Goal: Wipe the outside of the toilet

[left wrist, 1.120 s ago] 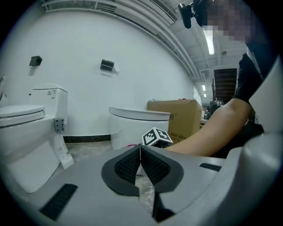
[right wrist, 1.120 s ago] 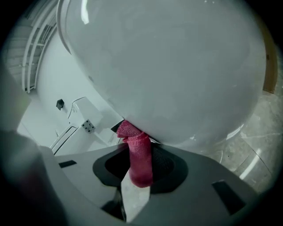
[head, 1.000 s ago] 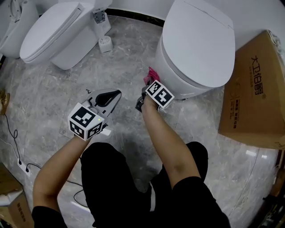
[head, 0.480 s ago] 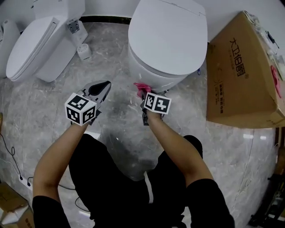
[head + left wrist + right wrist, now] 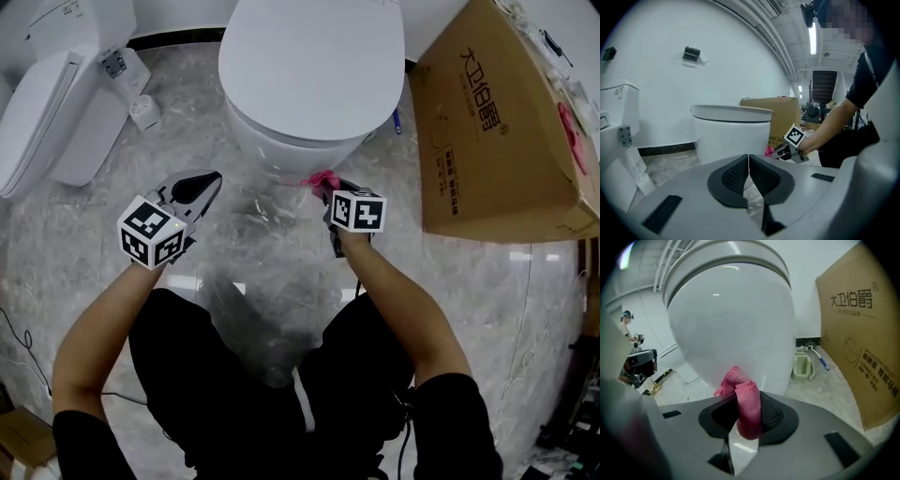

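A large white glossy ceramic toilet (image 5: 309,66) with its lid closed fills the top of the head view, standing on grey marbled floor tiles (image 5: 253,253). A big brown cardboard box (image 5: 497,122) with printed characters sits near its right side.

The person crouches in front, a gripper in each hand. The right gripper (image 5: 328,189) reaches to the lower front of the bowl, jaws clamped on a small pink terry cloth (image 5: 743,404). The cloth is bunched into a narrow roll, its tip at the bowl's curved wall; I cannot tell whether it touches. The left gripper (image 5: 208,183) hovers well apart to the left above the floor, jaws pressed together with nothing between them.

Risks, as I judge them: little cloth pokes past the jaws, so the hard jaw tips could scrape the glaze. Drag along the bowl could also pull the thin roll free. The box may crowd a sweep around the right side.
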The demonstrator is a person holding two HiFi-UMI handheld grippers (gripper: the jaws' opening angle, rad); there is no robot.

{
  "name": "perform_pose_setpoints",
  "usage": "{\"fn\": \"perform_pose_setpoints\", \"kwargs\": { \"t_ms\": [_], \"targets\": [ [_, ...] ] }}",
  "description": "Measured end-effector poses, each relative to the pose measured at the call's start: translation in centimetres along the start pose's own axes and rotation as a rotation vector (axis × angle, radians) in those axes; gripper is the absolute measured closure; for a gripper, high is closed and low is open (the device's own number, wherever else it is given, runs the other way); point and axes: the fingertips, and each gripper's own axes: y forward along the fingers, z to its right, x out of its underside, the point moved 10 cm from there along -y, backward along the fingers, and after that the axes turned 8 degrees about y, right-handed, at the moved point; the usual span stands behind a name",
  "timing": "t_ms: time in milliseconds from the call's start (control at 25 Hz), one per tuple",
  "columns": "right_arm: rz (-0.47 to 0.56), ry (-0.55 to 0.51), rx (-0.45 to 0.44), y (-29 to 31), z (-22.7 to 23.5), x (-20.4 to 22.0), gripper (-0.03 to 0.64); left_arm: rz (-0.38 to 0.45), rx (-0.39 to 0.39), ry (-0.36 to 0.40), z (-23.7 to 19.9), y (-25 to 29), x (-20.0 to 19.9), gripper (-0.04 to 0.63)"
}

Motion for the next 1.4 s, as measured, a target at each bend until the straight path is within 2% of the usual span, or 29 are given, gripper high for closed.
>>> {"fn": "perform_pose_setpoints", "kwargs": {
  "t_ms": [240,400,480,640,720,880,1040,1120,1240,1400],
  "targets": [
    [-0.012,-0.204,0.067,0.8,3.9,-2.3,0.494,-0.008,0.027,0.027,1.2,0.7,0.0,0.575],
    [0.019,-0.24,0.124,1.8,6.2,-4.0,0.494,-0.012,0.036,0.033,2.0,0.7,0.2,0.575],
    [0.047,-0.258,0.172,2.4,7.3,-5.6,0.495,-0.024,0.036,0.041,2.3,0.4,0.4,0.575],
    [0.06,-0.382,0.29,3.5,8.8,-8.7,0.495,-0.054,0.054,0.075,2.9,-0.4,0.9,0.575],
    [0.069,-0.381,0.308,3.9,9.5,-9.6,0.495,-0.058,0.062,0.092,3.0,-0.6,0.9,0.575],
    [0.124,-0.27,0.293,3.4,10.2,-9.7,0.493,-0.042,0.036,0.066,2.2,-0.8,1.1,0.575],
    [0.143,-0.128,0.218,-0.3,9.9,-6.7,0.491,0.001,-0.007,0.016,1.1,-0.9,1.8,0.575],
    [0.184,-0.067,0.176,-3.1,8.5,-5.1,0.491,0.009,-0.03,0.0,0.6,-0.9,2.3,0.575],
    [0.251,-0.034,0.019,-7.2,3.4,-3.8,0.491,0.014,-0.069,-0.036,-0.2,-0.9,3.5,0.575],
    [0.218,-0.011,-0.199,-8.3,-5.6,-1.8,0.491,0.016,-0.093,-0.051,-1.1,-0.8,4.6,0.575]
  ]
}}
